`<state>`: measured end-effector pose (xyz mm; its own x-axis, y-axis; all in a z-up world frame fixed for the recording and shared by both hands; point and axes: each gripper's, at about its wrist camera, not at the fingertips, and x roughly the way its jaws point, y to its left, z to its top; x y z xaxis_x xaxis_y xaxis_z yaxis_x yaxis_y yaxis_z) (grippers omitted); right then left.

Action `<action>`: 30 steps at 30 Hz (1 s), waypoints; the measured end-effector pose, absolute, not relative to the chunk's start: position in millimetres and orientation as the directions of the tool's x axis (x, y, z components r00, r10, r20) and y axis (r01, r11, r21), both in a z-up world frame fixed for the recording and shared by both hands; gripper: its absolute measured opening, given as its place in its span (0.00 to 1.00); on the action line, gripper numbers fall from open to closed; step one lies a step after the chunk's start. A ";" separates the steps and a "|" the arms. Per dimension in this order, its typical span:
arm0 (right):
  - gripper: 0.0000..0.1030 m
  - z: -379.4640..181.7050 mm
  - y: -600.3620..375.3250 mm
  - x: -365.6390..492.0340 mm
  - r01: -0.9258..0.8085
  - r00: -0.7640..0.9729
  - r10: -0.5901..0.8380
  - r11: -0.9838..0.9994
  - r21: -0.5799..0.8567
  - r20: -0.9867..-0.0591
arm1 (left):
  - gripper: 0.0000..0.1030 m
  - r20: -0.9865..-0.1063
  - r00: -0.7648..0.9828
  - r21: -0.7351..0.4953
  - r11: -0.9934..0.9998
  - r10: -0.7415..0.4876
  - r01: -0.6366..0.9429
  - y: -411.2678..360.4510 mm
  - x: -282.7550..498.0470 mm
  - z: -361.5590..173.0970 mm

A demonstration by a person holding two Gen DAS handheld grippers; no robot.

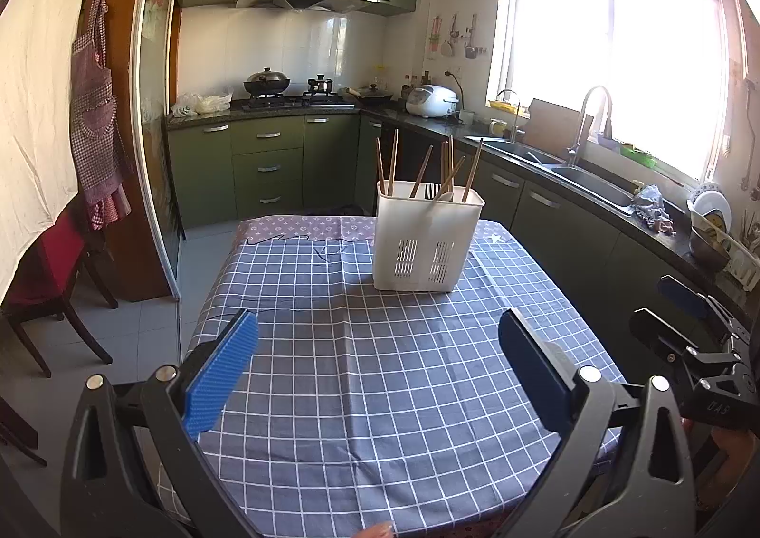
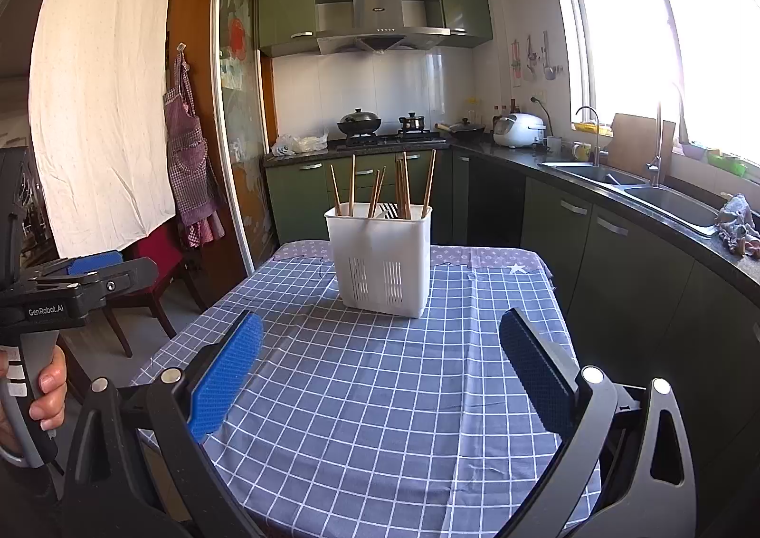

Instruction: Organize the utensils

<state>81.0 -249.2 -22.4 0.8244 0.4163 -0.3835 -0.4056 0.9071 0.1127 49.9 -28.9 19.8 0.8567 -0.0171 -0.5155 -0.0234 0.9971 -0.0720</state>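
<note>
Left wrist view: chopsticks (image 1: 422, 174) upright in holder (image 1: 422, 238).

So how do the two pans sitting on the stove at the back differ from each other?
The left pan is a wide, rounded wok under a domed lid; the right pot is much smaller and squatter. The wok spreads well past its burner, while the small pot sits compactly on its own. Both are dark, lidded with a knob on top, and rest side by side on the black stove beneath the range hood.
</note>
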 end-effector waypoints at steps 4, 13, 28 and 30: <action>0.95 -24.5 -247.8 82.5 -0.408 0.821 0.418 0.906 0.114 -0.389 | 0.93 -0.538 0.843 -0.048 0.998 0.008 -0.040 -30.9 54.0 16.9; 0.95 -27.7 -247.8 85.2 -0.407 0.816 0.419 0.905 0.119 -0.398 | 0.93 -0.542 0.841 -0.071 0.997 -0.011 -0.032 -30.9 57.1 12.2; 0.95 -35.4 -247.4 93.0 -0.409 0.804 0.425 0.903 0.132 -0.416 | 0.93 -0.549 0.836 -0.083 0.996 -0.011 -0.041 -23.4 70.2 1.6; 0.95 -37.4 -247.1 96.2 -0.408 0.801 0.424 0.903 0.132 -0.422 | 0.93 -0.574 0.819 -0.106 0.993 -0.027 -0.042 -18.8 77.2 -4.8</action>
<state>96.2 -247.1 -37.4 0.8014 0.4239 -0.4220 -0.4081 0.9033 0.1323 77.2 -18.8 -4.8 0.8186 -0.0271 -0.5738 -0.0417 0.9934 -0.1064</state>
